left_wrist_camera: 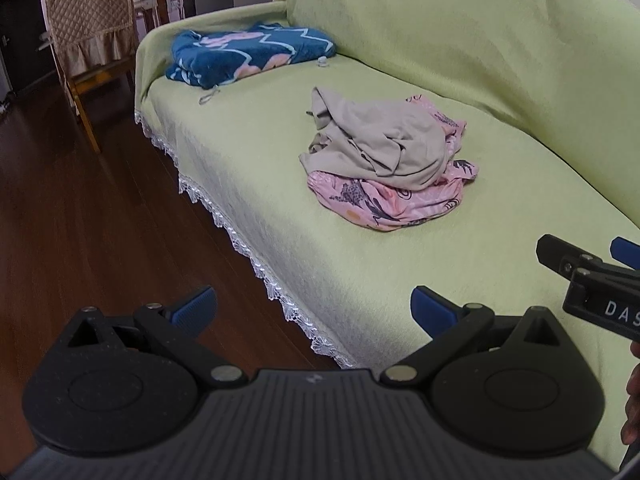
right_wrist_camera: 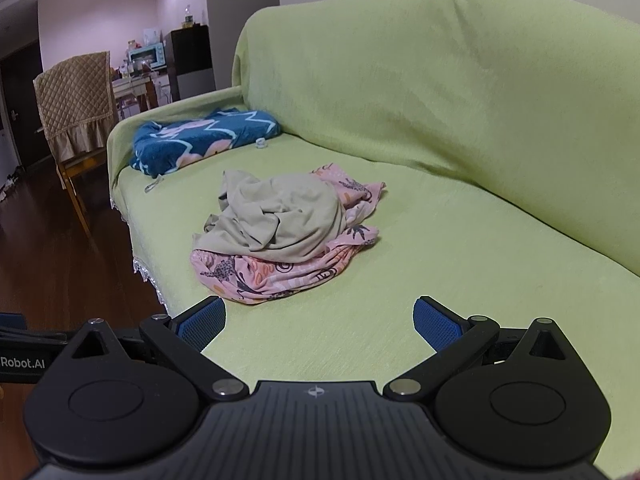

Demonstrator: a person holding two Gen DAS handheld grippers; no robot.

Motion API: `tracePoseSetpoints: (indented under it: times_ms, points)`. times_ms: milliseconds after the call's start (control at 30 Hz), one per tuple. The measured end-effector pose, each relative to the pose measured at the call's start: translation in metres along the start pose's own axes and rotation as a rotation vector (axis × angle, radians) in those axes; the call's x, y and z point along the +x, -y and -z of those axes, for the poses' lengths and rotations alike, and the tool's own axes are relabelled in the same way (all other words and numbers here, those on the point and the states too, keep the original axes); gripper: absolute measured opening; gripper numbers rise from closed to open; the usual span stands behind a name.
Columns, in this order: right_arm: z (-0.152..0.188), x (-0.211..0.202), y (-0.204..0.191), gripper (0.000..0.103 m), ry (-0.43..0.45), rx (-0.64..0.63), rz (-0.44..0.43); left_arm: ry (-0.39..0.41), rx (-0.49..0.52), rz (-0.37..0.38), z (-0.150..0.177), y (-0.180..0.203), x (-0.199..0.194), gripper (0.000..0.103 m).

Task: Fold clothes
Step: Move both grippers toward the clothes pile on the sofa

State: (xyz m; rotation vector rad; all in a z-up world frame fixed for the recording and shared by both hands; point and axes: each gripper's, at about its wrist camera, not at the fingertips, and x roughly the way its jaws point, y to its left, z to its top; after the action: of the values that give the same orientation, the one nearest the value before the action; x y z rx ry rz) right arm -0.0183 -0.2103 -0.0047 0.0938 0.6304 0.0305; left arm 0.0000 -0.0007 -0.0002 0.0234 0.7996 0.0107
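Both tools, left tool [left_wrist_camera: 314, 308] and right tool [right_wrist_camera: 320, 318], are hanging wide open, holding nothing. Beige garment [left_wrist_camera: 384, 140] is lying crumpled over pink garment [left_wrist_camera: 392, 200] on the sofa [left_wrist_camera: 248, 168]; it is probably light and limp, best pinched at an exposed edge.

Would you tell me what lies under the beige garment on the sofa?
Under the beige garment lies a crumpled pink patterned garment, showing at the front and far side. Its middle is covered, so anything else beneath cannot be seen. Both rest on the green sofa cover.

Both wrist views toward sofa [left_wrist_camera: 360, 280]
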Motion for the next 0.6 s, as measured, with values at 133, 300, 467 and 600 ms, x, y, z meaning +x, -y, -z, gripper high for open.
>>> tracePoseSetpoints:
  times_ms: [133,300,467,600]
  points:
    - [-0.003,0.010,0.003,0.103,-0.018,0.011,0.002,0.021,0.025,-0.011,0.005,0.012,-0.004,0.102]
    - [-0.008,0.025,0.010,0.103,-0.015,0.047,-0.013,-0.077,-0.020,0.010,-0.005,0.006,0.041,0.102]
    - [-0.006,0.042,0.022,0.103,0.064,0.070,-0.072,-0.131,-0.026,0.072,-0.007,0.003,0.079,0.102]
    - [0.001,0.070,0.025,0.103,0.012,0.001,-0.059,-0.113,-0.032,0.120,-0.010,-0.004,0.107,0.102]
